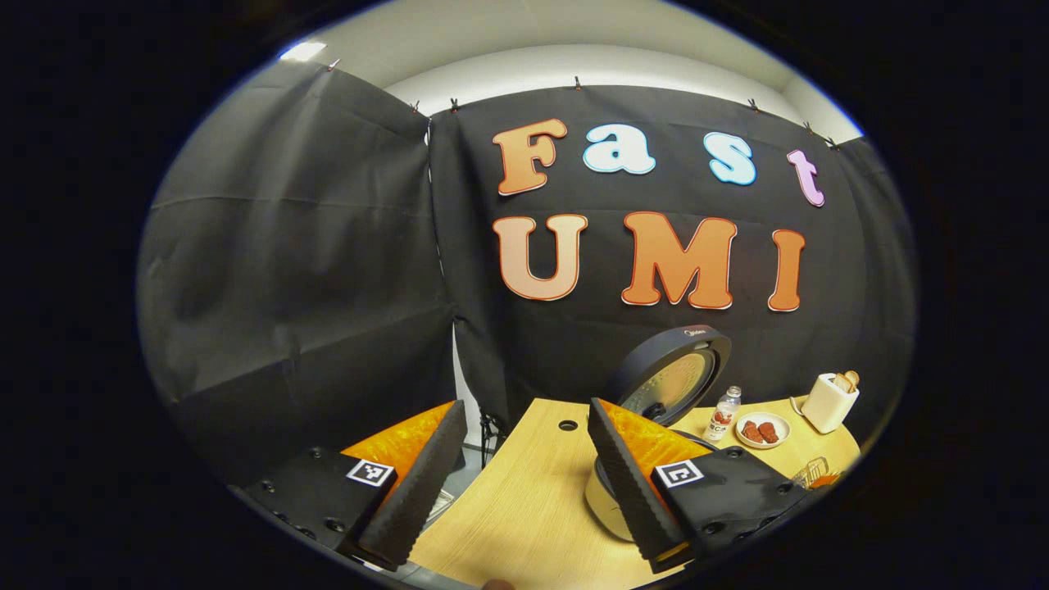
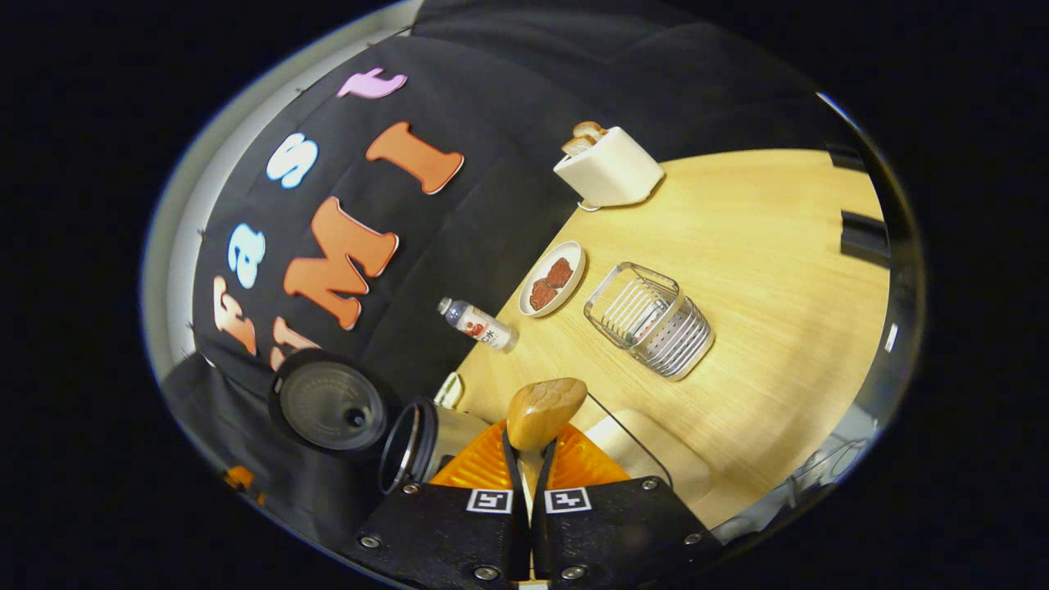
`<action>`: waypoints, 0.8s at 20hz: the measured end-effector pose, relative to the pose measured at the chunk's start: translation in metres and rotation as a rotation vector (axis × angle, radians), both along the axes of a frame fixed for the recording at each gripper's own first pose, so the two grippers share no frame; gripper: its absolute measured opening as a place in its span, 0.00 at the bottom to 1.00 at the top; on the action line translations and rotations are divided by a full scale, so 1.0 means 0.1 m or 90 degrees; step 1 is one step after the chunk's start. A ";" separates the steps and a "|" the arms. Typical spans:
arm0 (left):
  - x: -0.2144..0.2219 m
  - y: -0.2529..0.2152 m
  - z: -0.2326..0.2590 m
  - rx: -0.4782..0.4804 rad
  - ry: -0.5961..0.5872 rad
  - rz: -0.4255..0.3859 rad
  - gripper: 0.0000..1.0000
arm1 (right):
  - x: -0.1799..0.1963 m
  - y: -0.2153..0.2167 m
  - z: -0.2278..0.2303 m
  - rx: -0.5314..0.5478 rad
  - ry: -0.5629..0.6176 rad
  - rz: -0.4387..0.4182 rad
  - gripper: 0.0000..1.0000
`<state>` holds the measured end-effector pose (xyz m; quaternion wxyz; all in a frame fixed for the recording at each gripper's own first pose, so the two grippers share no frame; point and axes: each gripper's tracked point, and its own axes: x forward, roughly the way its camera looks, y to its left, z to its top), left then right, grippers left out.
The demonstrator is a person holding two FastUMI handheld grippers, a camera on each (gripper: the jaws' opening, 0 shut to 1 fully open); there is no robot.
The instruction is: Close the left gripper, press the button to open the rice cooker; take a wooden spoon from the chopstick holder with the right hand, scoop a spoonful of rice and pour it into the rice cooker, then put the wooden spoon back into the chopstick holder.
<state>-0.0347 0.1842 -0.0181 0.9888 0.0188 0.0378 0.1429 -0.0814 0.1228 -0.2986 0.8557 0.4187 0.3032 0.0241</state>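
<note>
In the right gripper view, my right gripper (image 2: pixel 531 449) is shut on the handle of the wooden spoon (image 2: pixel 545 411), whose bowl sticks up just beyond the fingertips. The rice cooker (image 2: pixel 414 452) lies to its left with the lid (image 2: pixel 328 406) swung open. The wire chopstick holder (image 2: pixel 651 321) stands on the table beyond the spoon, apart from it. A pale container (image 2: pixel 647 449) sits just right of the spoon. In the left gripper view, my left gripper (image 1: pixel 524 410) is open and holds nothing; the open rice cooker (image 1: pixel 606 500) stands behind its right finger, lid (image 1: pixel 668 383) upright.
On the wooden table (image 2: pixel 778 270) stand a white toaster (image 2: pixel 610 168) with bread, a small plate (image 2: pixel 553 279) of red food and a little bottle (image 2: pixel 479 324). In the left gripper view the same toaster (image 1: pixel 829 401), plate (image 1: pixel 762 430) and bottle (image 1: pixel 723 414) line the back right.
</note>
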 end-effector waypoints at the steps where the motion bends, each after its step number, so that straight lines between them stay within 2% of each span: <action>1: 0.00 -0.02 0.01 0.000 -0.002 -0.001 1.00 | -0.01 -0.01 -0.02 0.019 0.007 -0.008 0.00; 8: 0.03 -0.06 0.14 0.003 -0.022 -0.003 1.00 | -0.07 -0.04 0.05 0.126 0.041 -0.041 0.00; 16: 0.11 -0.13 0.19 -0.005 -0.030 -0.012 1.00 | -0.01 0.02 0.49 0.162 0.050 -0.038 0.00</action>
